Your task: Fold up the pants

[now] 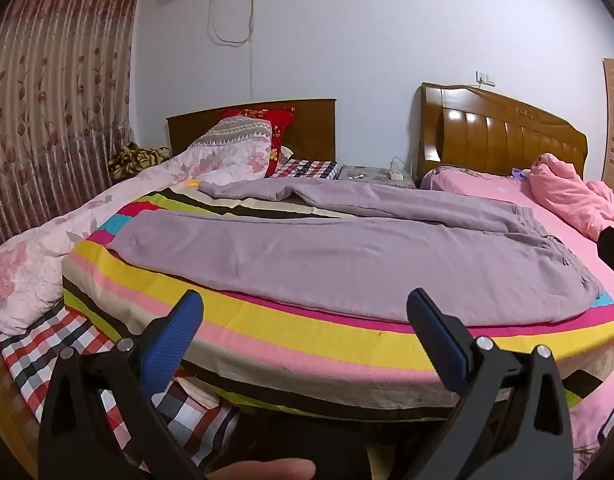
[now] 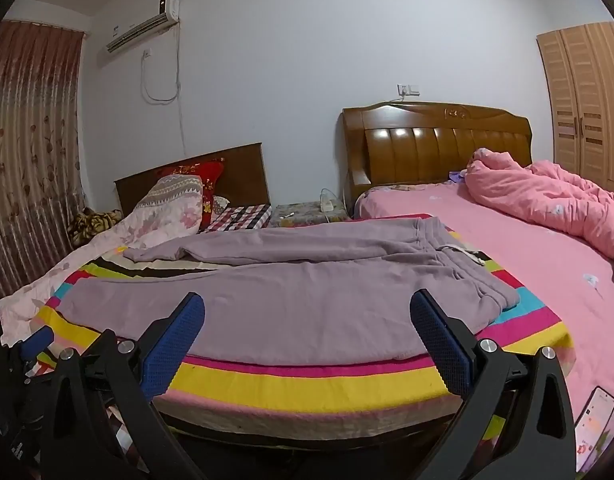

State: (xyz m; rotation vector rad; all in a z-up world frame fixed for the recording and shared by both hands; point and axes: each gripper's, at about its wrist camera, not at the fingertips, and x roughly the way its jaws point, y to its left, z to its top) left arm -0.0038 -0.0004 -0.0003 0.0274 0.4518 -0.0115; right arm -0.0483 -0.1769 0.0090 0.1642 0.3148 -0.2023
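We see the lilac pants (image 1: 347, 256) spread flat on a striped blanket (image 1: 267, 344) on the bed, just ahead of both tongs. The legs run to our left, the waistband (image 2: 463, 264) ahead and right of the right tongs (image 2: 307, 320); its drawstring end is hard to make out. The left tongs (image 1: 305, 316) stand wide apart, holding nothing; the right tongs likewise, short of the cloth. The blanket's near edge is hidden behind the blue pads (image 1: 175, 344). A phone (image 2: 595, 424) low at the right is cut off by the frame. A pink quilt (image 2: 547, 200) lies far right.
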